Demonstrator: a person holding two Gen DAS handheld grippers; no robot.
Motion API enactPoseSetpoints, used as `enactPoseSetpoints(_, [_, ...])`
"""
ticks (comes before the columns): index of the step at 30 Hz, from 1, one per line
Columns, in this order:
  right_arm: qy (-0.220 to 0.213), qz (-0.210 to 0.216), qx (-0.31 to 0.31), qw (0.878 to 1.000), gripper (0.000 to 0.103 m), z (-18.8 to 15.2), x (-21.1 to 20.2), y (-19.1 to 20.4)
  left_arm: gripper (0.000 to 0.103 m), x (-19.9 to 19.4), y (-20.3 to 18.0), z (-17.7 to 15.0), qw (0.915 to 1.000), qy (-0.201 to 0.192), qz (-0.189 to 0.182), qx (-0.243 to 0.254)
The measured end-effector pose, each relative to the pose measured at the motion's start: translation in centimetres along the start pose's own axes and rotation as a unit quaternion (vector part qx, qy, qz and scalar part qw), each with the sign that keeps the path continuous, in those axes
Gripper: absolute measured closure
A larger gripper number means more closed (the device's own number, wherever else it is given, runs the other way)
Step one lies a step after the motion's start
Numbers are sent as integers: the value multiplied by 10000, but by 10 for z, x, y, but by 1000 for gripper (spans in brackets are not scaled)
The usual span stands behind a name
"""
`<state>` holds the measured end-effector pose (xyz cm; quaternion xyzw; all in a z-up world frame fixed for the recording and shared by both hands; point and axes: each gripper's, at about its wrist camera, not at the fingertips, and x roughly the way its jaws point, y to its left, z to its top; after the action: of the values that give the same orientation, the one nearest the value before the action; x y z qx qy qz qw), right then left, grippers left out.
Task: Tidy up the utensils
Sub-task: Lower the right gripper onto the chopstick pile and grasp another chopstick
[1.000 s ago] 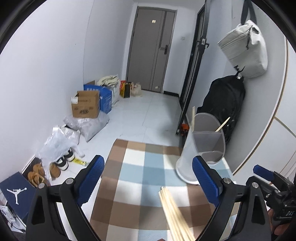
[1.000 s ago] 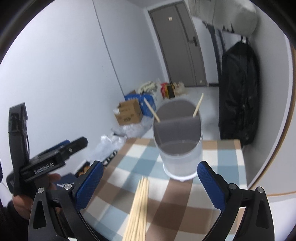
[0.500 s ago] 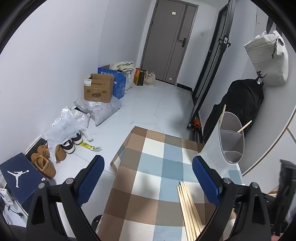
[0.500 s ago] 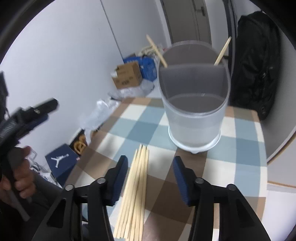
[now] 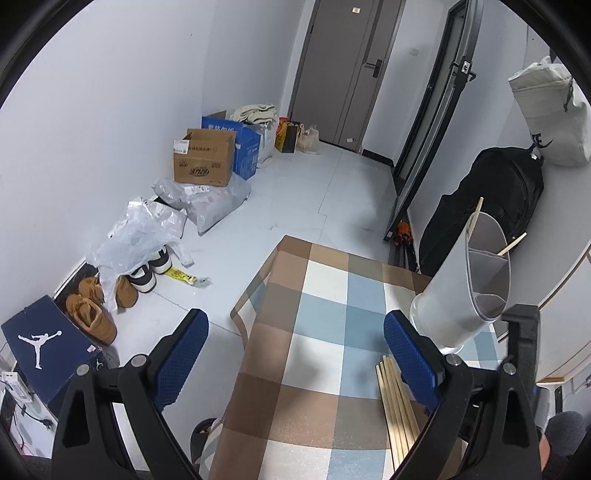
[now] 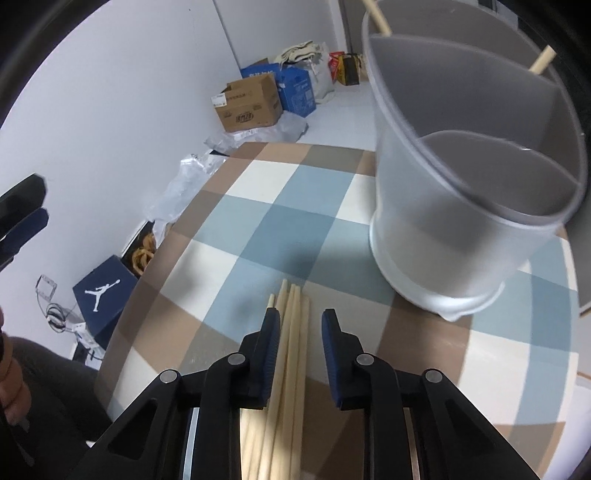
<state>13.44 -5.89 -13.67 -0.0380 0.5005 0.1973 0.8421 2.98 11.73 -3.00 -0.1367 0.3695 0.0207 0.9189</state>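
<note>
A: Now, where are the chopsticks (image 6: 291, 332)?

B: Flat on the checked worktop (image 6: 258, 206), in a bundle. The right gripper (image 6: 297, 328) points down at them; its blue fingers (image 6: 271, 332) straddle the near part of the bundle, and the tips of the sticks reach just beyond the fingertips.

A: Clamped on them?

B: No. The fingers are closing. The left one looks to be at the side of the bundle, while the right one stands clear, with bare cloth showing between it and the nearest stick.

A: And the holder (image 6: 461, 206)?

B: Ahead of the fingers and off to their right, upright on the cloth. It is a frosted tub with a divider. One stick (image 6: 541, 61) leans in the far compartment, another (image 6: 376, 16) pokes up at the far left rim.

A: The left gripper (image 5: 295, 336)?

B: Its fingers (image 5: 184, 347) stand wide apart over the worktop's left edge with nothing between them. From there the bundle (image 5: 397, 402) lies under its right finger, and the holder (image 5: 469, 284) is just beyond that finger.
</note>
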Motion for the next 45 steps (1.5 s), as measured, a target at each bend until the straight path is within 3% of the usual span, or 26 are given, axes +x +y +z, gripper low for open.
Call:
enactPoseSetpoints(8, [294, -274, -93, 9991, 91, 5, 22, 5, 10, 3, 7, 3, 9999, 71, -20, -85])
enactPoseSetpoints(20, [332, -293, 62, 9990, 97, 14, 27, 2, 10, 6, 12, 5, 9997, 155, -33, -198])
enactPoseSetpoints(29, [154, -265, 180, 9994, 99, 10, 12, 0, 10, 7, 9, 3, 9997, 198, -17, -169])
enactPoseSetpoints(34, [-209, -194, 214, 9994, 99, 9, -15, 1, 10, 12, 5, 1, 9995, 313, -35, -77])
enactPoseSetpoints(40, [-756, -14, 304, 9967, 99, 7, -60, -2, 10, 33, -12, -10, 9959, 889, -32, 187])
enactPoseSetpoints(45, [-1044, 193, 536, 9929, 99, 6, -86, -12, 10, 52, -35, -27, 9868, 1511, -141, 566])
